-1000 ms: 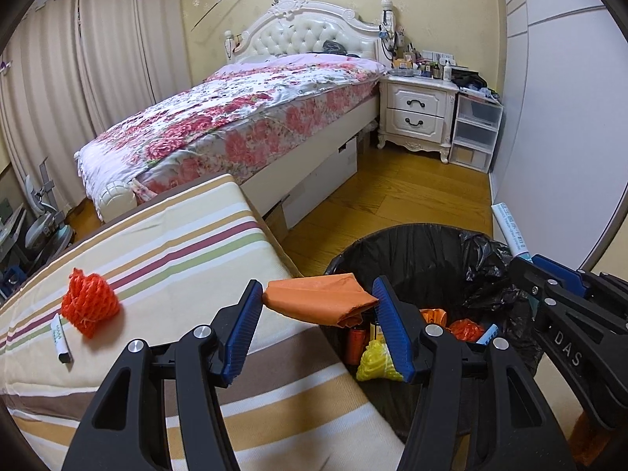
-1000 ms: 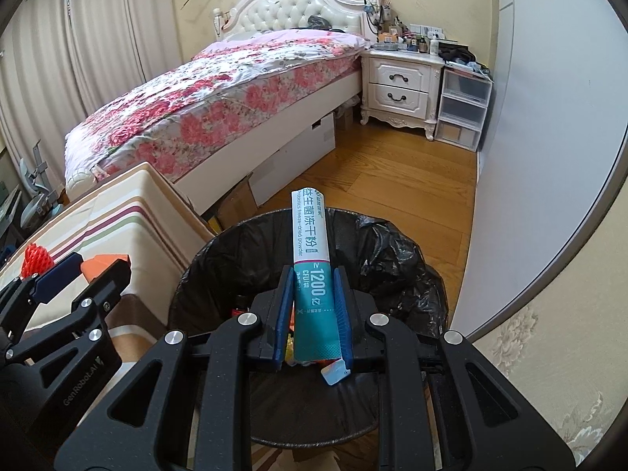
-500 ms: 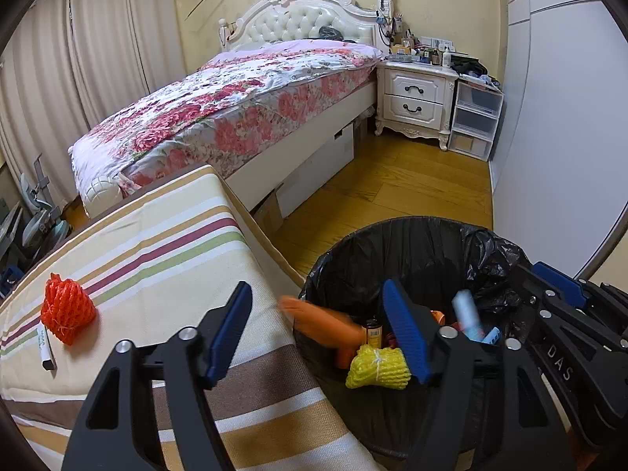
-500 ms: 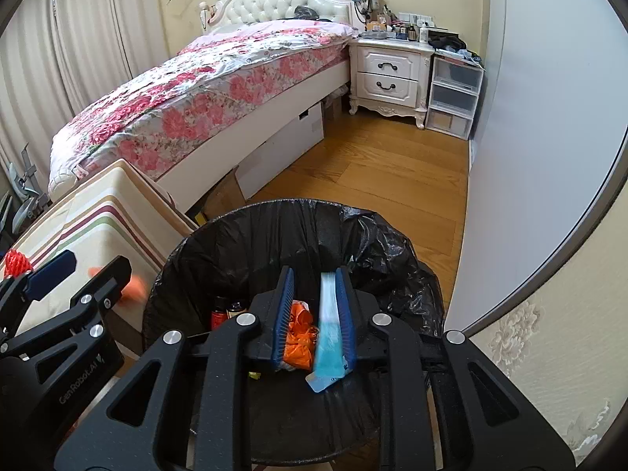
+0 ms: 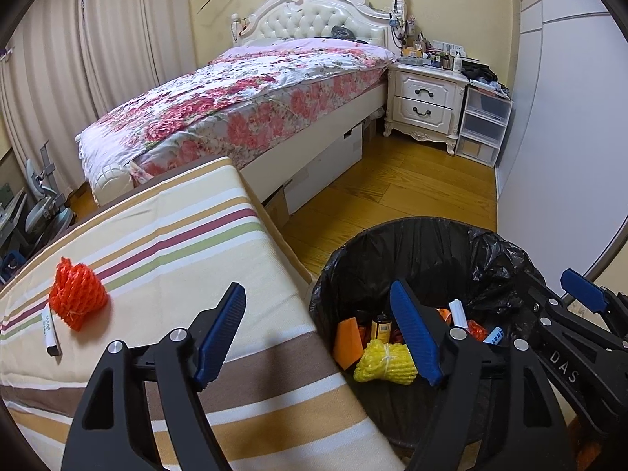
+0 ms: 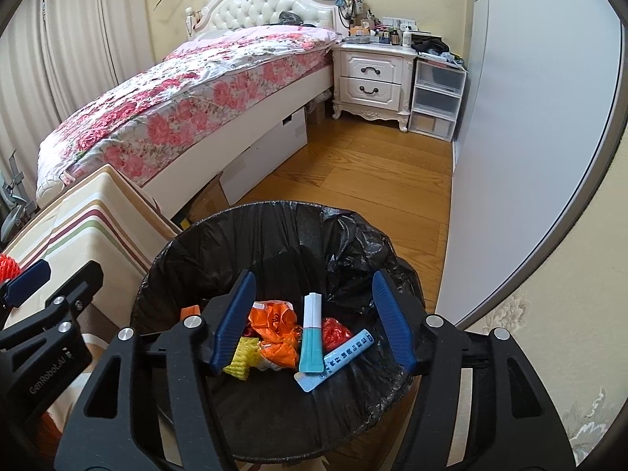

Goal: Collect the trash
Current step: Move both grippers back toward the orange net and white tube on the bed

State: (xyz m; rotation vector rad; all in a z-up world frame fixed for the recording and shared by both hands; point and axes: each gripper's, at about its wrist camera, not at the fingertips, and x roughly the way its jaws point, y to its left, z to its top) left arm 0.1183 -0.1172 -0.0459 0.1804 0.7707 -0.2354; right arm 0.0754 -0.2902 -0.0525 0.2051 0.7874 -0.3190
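Observation:
A black-lined trash bin (image 5: 424, 243) (image 6: 274, 227) stands beside the striped table. In it lie an orange wrapper (image 5: 347, 339), a yellow net (image 5: 386, 363) (image 6: 241, 357), a crumpled orange bag (image 6: 274, 329) and a teal-and-white tube (image 6: 312, 333). My left gripper (image 5: 320, 337) hangs over the table edge and bin rim, its jaws opening with nothing between them. Over the bin, my right gripper (image 6: 312, 325) has its jaws opening too; the tube lies below them, free. On the table rest an orange net (image 5: 76, 298) and a white marker (image 5: 51, 333).
The striped table (image 5: 176, 267) fills the left. A flowered bed (image 5: 251, 106) lies beyond, with a white nightstand (image 5: 426, 106) and plastic drawers (image 5: 482, 125) at the back. A white wardrobe door (image 6: 522, 137) runs along the right, wooden floor (image 6: 373, 180) between.
My left gripper opened and the orange wrapper fell into the bin. My right gripper opened and the teal tube dropped from its pads into the bin.

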